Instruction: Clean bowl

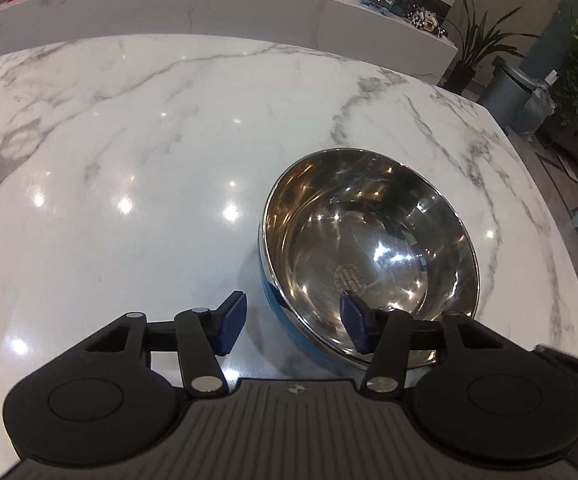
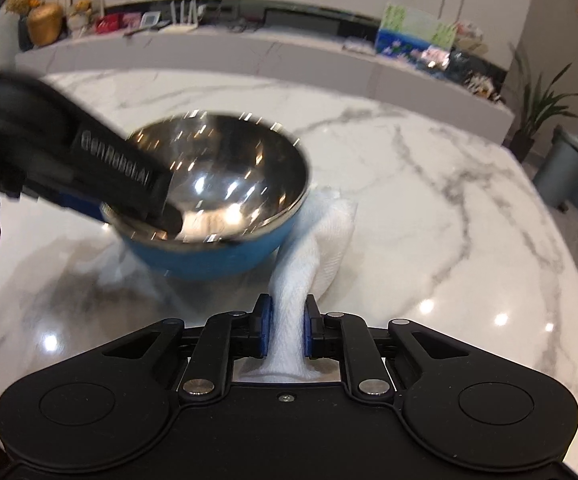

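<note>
Item: bowl (image 1: 369, 256), steel inside, blue outside, upright on the marble table (image 1: 129, 160), at 4 o'clock from its centre in the left view. Contents: none seen; only reflections.
Left gripper (image 1: 295, 330): fingers spread, straddling the near rim, not clamping.
Right gripper (image 2: 286, 330): fingers pinching a white cloth (image 2: 309, 248) that trails to the bowl's 4 o'clock side.
Risk, judged: unclamped, the bowl may skid or tip under wiping; the polished marble gives little grip.
</note>
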